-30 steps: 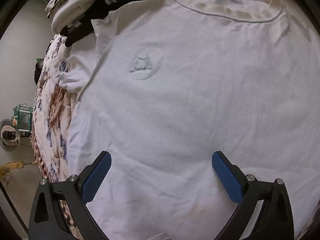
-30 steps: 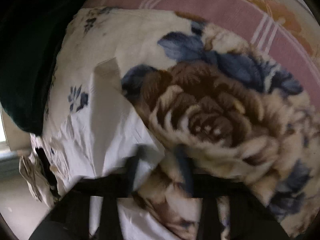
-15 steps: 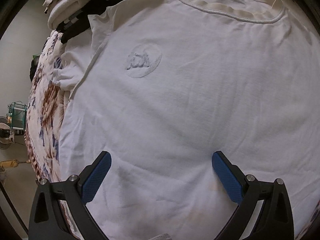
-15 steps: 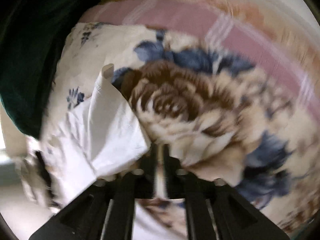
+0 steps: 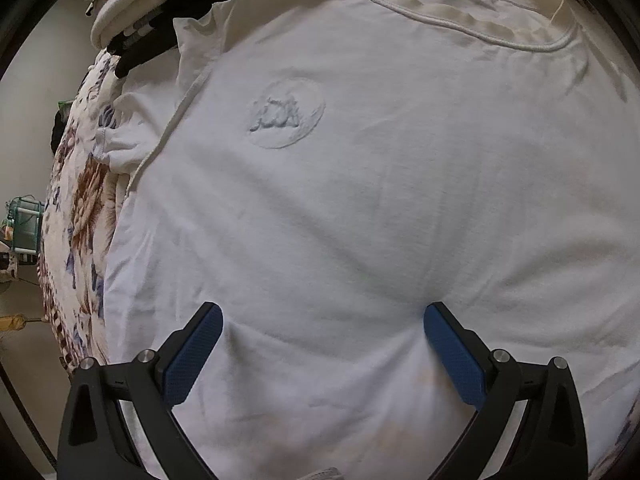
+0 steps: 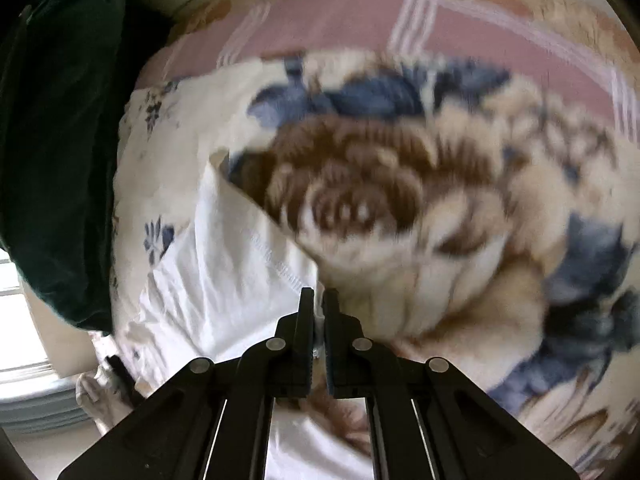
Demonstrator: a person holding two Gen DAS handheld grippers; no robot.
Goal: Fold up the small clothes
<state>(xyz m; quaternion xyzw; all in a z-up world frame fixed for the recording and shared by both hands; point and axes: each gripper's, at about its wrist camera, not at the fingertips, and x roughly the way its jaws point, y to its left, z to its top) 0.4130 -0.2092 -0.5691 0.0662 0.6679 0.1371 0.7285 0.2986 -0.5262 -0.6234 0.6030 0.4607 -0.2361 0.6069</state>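
White cotton T-shirt (image 5: 360, 208) lies flat, chest up, on the plush floral blanket (image 6: 460, 220), spread for folding; left gripper (image 5: 322, 316) presses wide-open jaws into the lower front, puckering the soft knit, probably to pin it. Right gripper (image 6: 318, 296), jaws closing, nearly together, at the shirt's stitched edge (image 6: 276, 264); fabric seemingly caught between, blurred.

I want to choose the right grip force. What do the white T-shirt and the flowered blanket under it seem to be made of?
White T-shirt: looks like thin matte cotton knit, with soft creases, a ribbed collar and a raised round emblem.
Flowered blanket: looks like thick plush fleece, probably synthetic, with a fuzzy pile and puffy folds. The blur leaves this uncertain.
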